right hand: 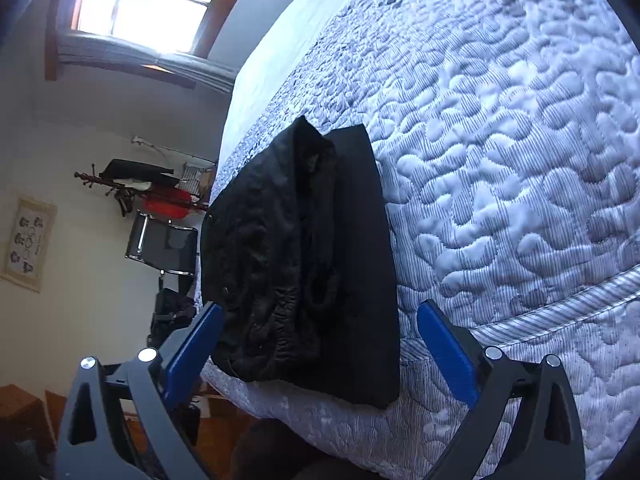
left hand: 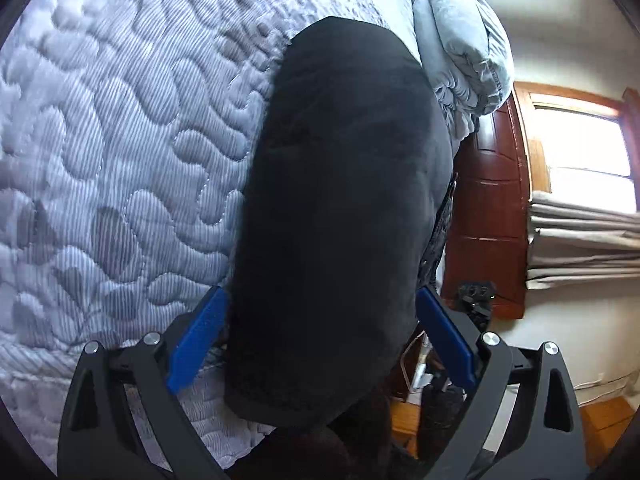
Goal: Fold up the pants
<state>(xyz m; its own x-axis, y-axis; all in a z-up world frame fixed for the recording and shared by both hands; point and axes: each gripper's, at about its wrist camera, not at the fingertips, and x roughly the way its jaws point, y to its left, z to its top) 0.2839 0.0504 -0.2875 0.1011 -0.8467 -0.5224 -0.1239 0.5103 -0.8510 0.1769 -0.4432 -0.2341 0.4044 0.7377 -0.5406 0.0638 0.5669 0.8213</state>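
Black pants (right hand: 304, 264): lay folded at frame centre on quilted bed (right hand: 500, 160). Left gripper (left hand: 322, 320) and right gripper (right hand: 318, 328): both spread wide, empty. Advised: pinch near hem evenly, lift, fold squarely.

A bed under a pale blue quilted bedspread (right hand: 500, 152) fills the room — white walls, a bright wood-framed window (right hand: 148, 4), a reddish-brown panelled wooden door (left hand: 492, 208), orange wooden floor (left hand: 604, 420).
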